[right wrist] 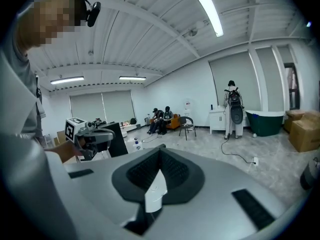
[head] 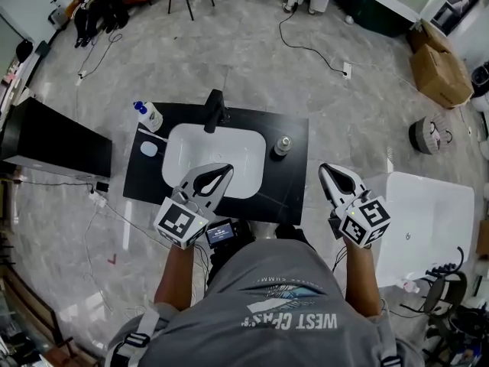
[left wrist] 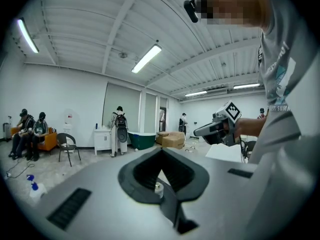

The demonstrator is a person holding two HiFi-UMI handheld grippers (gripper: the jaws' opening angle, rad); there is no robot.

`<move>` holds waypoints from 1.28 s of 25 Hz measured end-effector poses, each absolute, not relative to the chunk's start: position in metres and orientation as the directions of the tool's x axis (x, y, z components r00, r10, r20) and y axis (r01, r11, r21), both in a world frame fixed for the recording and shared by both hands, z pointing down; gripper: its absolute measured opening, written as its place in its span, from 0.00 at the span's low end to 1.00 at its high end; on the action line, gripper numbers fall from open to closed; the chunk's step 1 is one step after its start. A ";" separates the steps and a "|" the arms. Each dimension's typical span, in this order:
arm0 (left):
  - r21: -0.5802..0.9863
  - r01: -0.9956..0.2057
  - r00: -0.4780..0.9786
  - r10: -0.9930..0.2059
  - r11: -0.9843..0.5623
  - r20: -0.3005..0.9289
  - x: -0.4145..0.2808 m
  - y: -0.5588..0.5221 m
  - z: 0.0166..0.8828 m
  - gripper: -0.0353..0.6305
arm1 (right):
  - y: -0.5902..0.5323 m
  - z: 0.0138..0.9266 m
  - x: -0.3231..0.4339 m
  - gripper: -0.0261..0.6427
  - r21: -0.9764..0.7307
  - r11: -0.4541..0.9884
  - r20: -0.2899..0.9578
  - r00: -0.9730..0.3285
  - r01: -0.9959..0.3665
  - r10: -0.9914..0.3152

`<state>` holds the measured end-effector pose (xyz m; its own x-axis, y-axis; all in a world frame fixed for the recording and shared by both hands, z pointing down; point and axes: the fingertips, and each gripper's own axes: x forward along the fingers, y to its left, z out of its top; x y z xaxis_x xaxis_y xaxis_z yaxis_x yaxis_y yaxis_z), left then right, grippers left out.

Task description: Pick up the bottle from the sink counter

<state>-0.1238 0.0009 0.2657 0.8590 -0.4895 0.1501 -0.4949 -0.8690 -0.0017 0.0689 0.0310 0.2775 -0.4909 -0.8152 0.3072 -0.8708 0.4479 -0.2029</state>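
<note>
1. Left tool [head: 226, 168]: jaws together, tips touching, nothing clamped. Over the front part of the white basin [head: 244, 151], aimed toward back right.
2. Right tool [head: 325, 168]: jaws together as well, empty. In the head view, just off the right edge of the black worktop [head: 294, 193], between it and a white tub [head: 428, 212]. Well apart from both bottles.
3. Small capped bottle [head: 283, 145]: upright on the worktop, just right of the basin, near the right edge. Ahead of the left tool's tips, not touched. Visible low in the left gripper view, through the opening behind the closed tips.
4. Spray bottle [head: 150, 115], blue head: upright at the worktop's back left corner. Well apart from both tools.
5. Small white flat item [head: 149, 149], pad or dish, cannot tell which: on the worktop left of the basin, in front of the spray bottle.
6. Black faucet [head: 215, 112]: centred behind the basin.
7. Around the worktop: black cabinet [head: 53, 140] to the left, cardboard boxes [head: 439, 71] far right, cable [head: 306, 48] across the grey floor [head: 252, 67].
8. Gripper views: people standing and seated along the far walls.
</note>
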 end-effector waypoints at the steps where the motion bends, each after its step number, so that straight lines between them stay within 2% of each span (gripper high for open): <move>1: 0.000 -0.497 0.857 -0.490 -0.868 0.156 -0.123 -0.001 0.268 0.06 | 0.028 0.279 0.069 0.04 -0.206 0.451 0.307 -0.495 -0.868 -0.813; 13: 0.024 -0.499 0.851 -0.485 -0.866 0.199 -0.090 -0.013 0.277 0.06 | 0.004 0.303 0.090 0.04 -0.255 0.471 0.338 -0.534 -0.845 -0.775; 32: 0.069 -0.520 0.833 -0.487 -0.852 0.264 -0.074 -0.030 0.305 0.06 | -0.036 0.354 0.087 0.04 -0.330 0.494 0.399 -0.594 -0.804 -0.699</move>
<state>-0.0736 -0.0301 0.3045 0.8327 -0.4866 0.2644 -0.5195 -0.8517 0.0688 0.0874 -0.0363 0.3539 -0.5937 -0.6987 0.3992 -0.8040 0.4943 -0.3305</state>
